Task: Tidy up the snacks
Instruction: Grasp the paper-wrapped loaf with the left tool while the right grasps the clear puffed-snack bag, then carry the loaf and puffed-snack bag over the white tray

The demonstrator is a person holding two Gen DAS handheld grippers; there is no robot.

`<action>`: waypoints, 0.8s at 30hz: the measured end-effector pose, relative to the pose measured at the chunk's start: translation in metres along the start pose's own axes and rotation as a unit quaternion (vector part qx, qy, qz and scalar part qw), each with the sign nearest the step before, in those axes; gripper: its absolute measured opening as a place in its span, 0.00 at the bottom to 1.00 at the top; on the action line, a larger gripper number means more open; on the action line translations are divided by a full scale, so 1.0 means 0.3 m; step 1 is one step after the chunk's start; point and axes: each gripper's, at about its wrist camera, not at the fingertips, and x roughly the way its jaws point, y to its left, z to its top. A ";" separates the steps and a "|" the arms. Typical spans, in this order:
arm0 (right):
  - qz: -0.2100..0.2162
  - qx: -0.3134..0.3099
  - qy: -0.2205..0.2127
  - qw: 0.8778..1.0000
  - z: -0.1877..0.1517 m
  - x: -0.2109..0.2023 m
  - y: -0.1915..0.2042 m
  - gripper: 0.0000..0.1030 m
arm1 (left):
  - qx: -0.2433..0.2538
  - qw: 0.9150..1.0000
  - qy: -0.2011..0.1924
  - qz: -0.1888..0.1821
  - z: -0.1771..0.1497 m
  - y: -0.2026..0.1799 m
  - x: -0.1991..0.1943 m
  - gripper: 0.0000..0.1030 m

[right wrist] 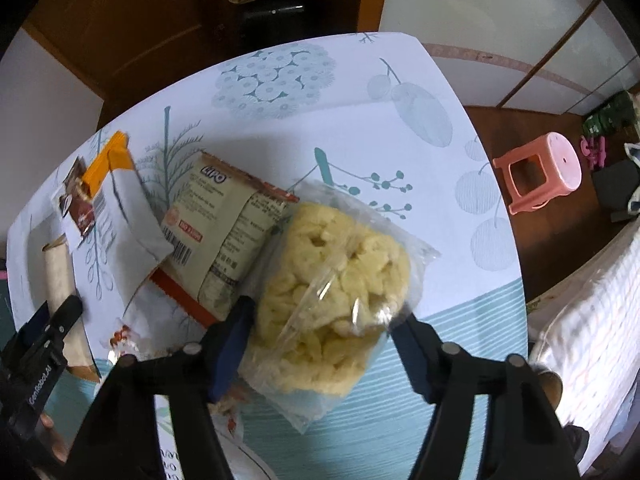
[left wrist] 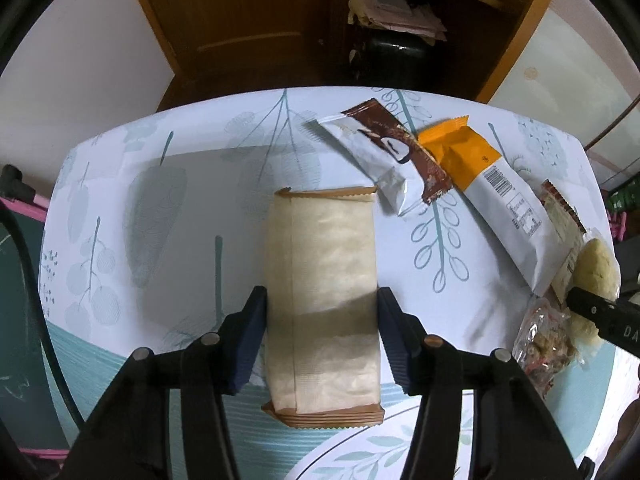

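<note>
A long beige snack packet [left wrist: 322,292] with brown crimped ends lies on the table between the fingers of my left gripper [left wrist: 322,336]. The blue pads touch both its sides, so the gripper is shut on it. It also shows in the right wrist view [right wrist: 60,280]. A clear bag of yellow puffed rice cakes [right wrist: 332,280] lies between the fingers of my right gripper [right wrist: 326,344]. The left pad touches the bag; the right pad sits at its edge. The same bag shows at the far right of the left wrist view [left wrist: 596,268].
A brown-and-white bar wrapper [left wrist: 384,156], an orange-and-white packet [left wrist: 496,188], a LiPO biscuit pack [right wrist: 224,232] and a clear bag of nut snacks [left wrist: 544,340] lie on the leaf-patterned tablecloth [left wrist: 180,200]. A pink stool [right wrist: 540,172] stands on the floor to the right.
</note>
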 end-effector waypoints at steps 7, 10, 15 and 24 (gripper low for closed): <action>0.009 -0.012 -0.009 1.000 -0.079 -0.064 0.002 0.60 | -0.011 1.000 -0.013 -0.003 -0.027 0.041 -0.109 0.51; 0.024 -0.016 -0.017 0.999 -0.129 -0.132 0.002 0.60 | -0.018 0.999 -0.028 -0.015 -0.035 0.060 -0.224 0.51; 0.040 -0.027 -0.047 0.998 -0.223 -0.303 -0.010 0.60 | -0.009 0.997 -0.065 -0.029 -0.072 0.076 -0.464 0.51; 0.072 -0.058 -0.126 0.988 -0.416 -0.680 -0.049 0.60 | 0.018 0.989 -0.130 -0.067 -0.232 0.043 -0.898 0.51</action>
